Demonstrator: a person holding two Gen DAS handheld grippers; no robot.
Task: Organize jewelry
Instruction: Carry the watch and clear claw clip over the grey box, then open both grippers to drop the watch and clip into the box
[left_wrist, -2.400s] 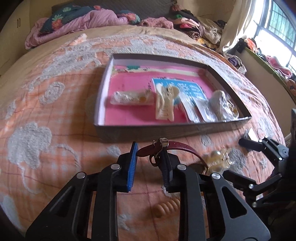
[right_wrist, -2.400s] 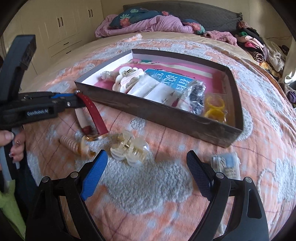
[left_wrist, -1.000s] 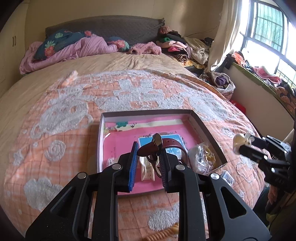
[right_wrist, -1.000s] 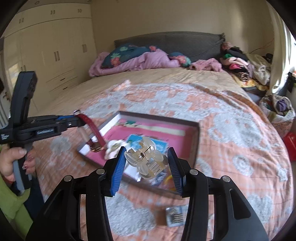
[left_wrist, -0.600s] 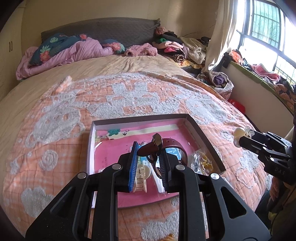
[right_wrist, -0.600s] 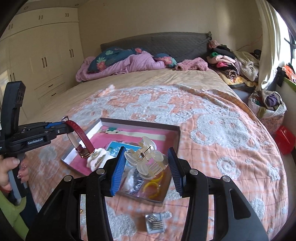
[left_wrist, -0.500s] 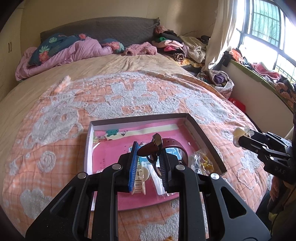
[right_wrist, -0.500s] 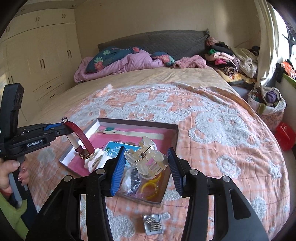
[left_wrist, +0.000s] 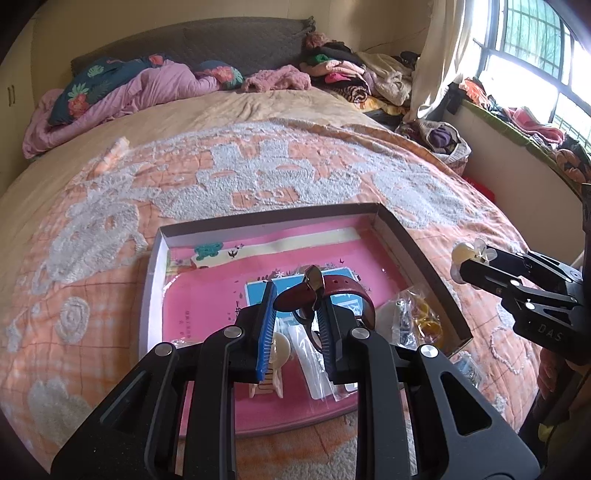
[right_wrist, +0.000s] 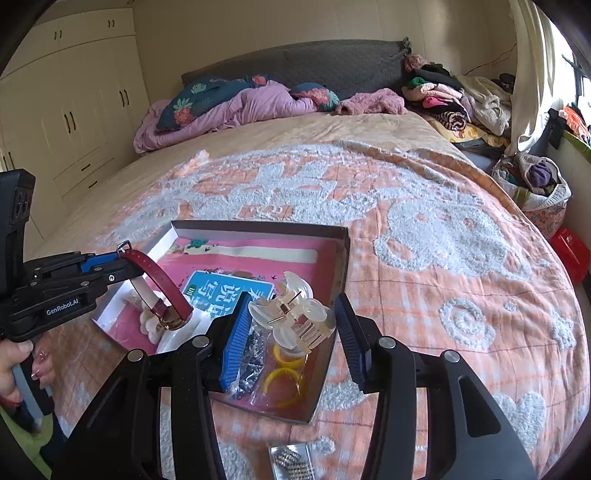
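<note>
My left gripper (left_wrist: 295, 295) is shut on a dark red watch strap (left_wrist: 332, 286) and holds it above the shallow box (left_wrist: 417, 243) with a pink floor. From the right wrist view the watch (right_wrist: 162, 291) hangs from the left gripper (right_wrist: 110, 264) over the box's left part. My right gripper (right_wrist: 291, 314) is shut on a clear hair claw clip (right_wrist: 291, 314) above the box's near right corner (right_wrist: 334, 354). In the left wrist view the clip (left_wrist: 471, 254) shows at the right gripper's tip, right of the box.
In the box lie a cream claw clip (left_wrist: 271, 373), clear packets (left_wrist: 314, 365), a bag with yellow rings (right_wrist: 284, 373) and a blue card (right_wrist: 225, 288). A small packet of hair pins (right_wrist: 291, 461) lies on the orange bedspread (right_wrist: 443, 258) in front. Pillows and clothes are piled at the bed's head.
Both grippers closed on their items, lifted them off the bedspread and now hold them high above the box. In the last half second both drifted slightly lower toward it.
</note>
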